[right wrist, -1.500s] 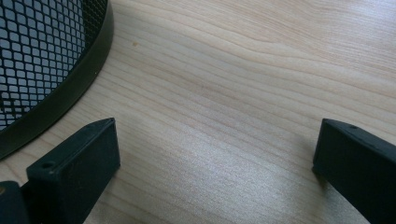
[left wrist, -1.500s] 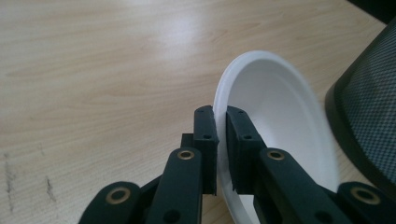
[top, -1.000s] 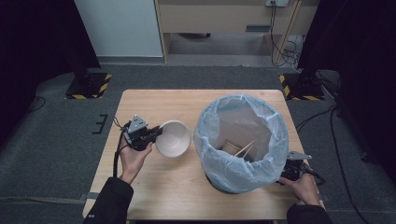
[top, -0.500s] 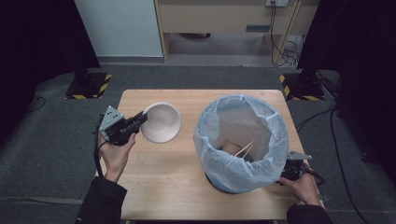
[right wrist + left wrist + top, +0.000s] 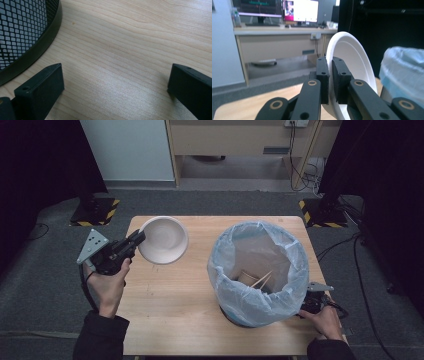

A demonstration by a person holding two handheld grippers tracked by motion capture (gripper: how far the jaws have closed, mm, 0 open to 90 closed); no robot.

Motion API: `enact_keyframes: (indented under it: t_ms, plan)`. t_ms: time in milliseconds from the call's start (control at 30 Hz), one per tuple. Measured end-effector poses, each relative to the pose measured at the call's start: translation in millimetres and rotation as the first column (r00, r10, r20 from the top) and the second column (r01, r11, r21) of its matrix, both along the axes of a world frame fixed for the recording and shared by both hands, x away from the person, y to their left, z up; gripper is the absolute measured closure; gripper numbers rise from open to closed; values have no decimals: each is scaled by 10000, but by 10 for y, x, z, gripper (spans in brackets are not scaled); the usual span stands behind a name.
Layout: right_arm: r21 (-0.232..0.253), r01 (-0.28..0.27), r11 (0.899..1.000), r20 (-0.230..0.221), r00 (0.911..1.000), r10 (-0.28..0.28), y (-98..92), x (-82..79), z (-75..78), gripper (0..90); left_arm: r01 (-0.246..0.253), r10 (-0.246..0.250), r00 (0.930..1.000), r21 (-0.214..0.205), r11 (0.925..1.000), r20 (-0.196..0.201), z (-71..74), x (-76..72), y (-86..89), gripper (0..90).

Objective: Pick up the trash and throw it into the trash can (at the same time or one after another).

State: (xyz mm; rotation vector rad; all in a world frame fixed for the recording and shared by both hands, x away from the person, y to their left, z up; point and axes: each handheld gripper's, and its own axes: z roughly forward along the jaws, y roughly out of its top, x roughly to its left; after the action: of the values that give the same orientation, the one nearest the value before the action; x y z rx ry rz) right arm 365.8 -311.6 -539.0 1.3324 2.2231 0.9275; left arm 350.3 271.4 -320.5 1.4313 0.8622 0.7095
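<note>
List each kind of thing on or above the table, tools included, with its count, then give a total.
White bowl, clamped at its rim by the left gripper: 1
Black mesh bin with a pale blue liner bag: 1
Brown paper cup inside the bin: 1
Wooden sticks inside the bin: 2, as far as shows
Handheld grippers, counting the right gripper: 2
Total: 7

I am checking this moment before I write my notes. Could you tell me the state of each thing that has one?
White bowl: gripped at its rim, tilted.
Left gripper: shut on the bowl's rim.
Right gripper: open, nothing between the jaws, beside the bin.
Bin: upright, lined with a bag, some waste inside.
</note>
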Motion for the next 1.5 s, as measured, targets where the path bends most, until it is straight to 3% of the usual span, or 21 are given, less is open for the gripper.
enact_keyframes:
  t_ms: [333,600,1067,1133,1300,1500]
  plan:
    - [3,2,10000,0,10000,-2,0,0,0,7,301,-264,9957,-402,9987,892,216,-193,0,838]
    - [3,3,10000,0,10000,-3,0,0,0,7,730,-635,9850,-542,9959,1603,367,-354,-71,839]
    - [-10,12,10000,4,10000,-12,3,1,0,5,1608,-1384,9687,-961,9823,2061,479,-427,-208,839]
    - [-42,-4,10000,28,10000,4,3,5,-1,5,1687,-1438,9615,-900,9816,2343,524,-434,-261,838]
    - [-26,15,10000,13,10000,-15,5,3,-1,4,1883,-1547,9534,-1101,9759,2591,588,-424,-350,839]
    - [-40,-3,10000,26,10000,3,3,5,-1,5,2279,-1936,9498,-1193,9664,2458,651,-363,-519,839]
